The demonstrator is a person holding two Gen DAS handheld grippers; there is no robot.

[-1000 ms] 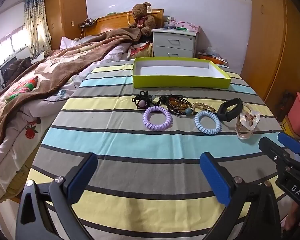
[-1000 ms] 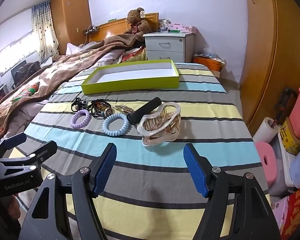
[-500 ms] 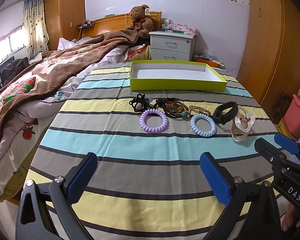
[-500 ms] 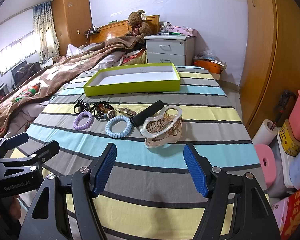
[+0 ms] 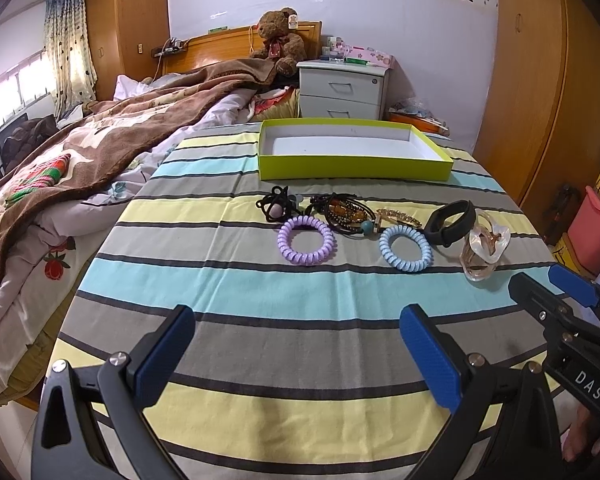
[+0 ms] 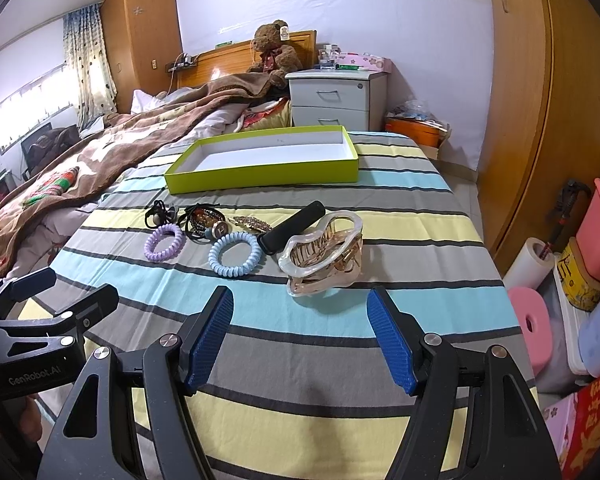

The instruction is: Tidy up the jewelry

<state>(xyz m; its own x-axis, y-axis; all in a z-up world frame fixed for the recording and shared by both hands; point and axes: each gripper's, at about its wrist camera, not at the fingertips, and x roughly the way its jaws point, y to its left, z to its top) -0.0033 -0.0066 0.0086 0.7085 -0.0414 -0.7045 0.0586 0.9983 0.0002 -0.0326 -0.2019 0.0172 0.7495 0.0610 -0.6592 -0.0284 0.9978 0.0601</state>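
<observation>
On a striped tablecloth (image 5: 228,280), a row of jewelry lies left to right: black hair tie (image 5: 278,204), purple coil tie (image 5: 306,240), beaded bracelets (image 5: 346,216), gold clip (image 5: 398,216), blue coil tie (image 5: 406,248), black band (image 5: 450,222) and clear claw clip (image 6: 322,252). Behind the row sits an empty green tray (image 5: 356,168). The left gripper (image 5: 296,356) and the right gripper (image 6: 300,336) hover above the near edge, both spread wide and holding nothing.

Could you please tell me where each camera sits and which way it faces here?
Left wrist: on the left gripper, open, looking across the striped table at the jewelry row and green tray; the right gripper shows at right.
Right wrist: on the right gripper, open, facing the hair claw; the left gripper shows at left.
Both share the tray and jewelry.
</observation>
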